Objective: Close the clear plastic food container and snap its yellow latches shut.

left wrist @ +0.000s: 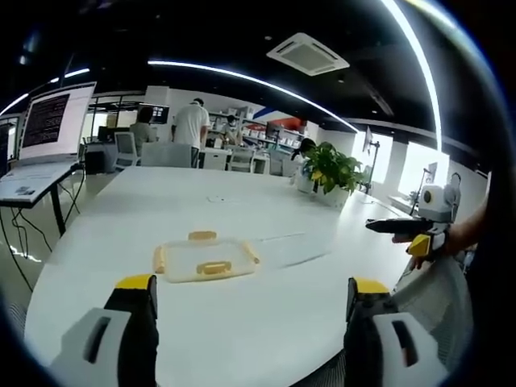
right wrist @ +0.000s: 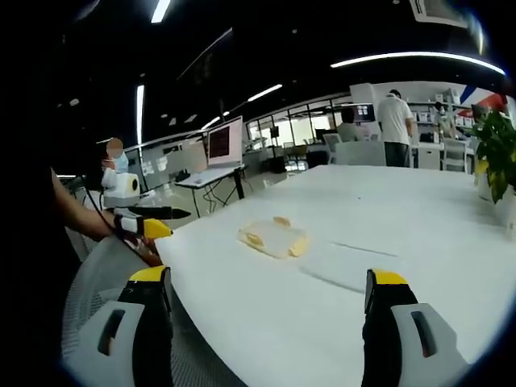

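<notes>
The clear plastic food container is lying flat on the white worktop, well ahead of both grippers and touched by neither; in the right gripper view it is sitting near the worktop's middle. Its yellow latches are showing along the edges, one on the near side, one on the far side and one at each end, and a clear flat sheet that may be the lid is lying just beside it, though it is too faint to be sure whether the lid is on or off. The left gripper is hovering with its jaws spread wide and nothing between them, and the right gripper is likewise standing open and empty above the worktop's near edge. Each gripper is also appearing at the side of the other's view, held in a hand. The container is looking light and thin-walled, so it is likely to slide on the smooth worktop if pushed from one side; one gripper should be steadying the rim while the other presses each latch down. The latches are small, stiff tabs, best pushed at their outer ends. A potted plant is standing far back.
</notes>
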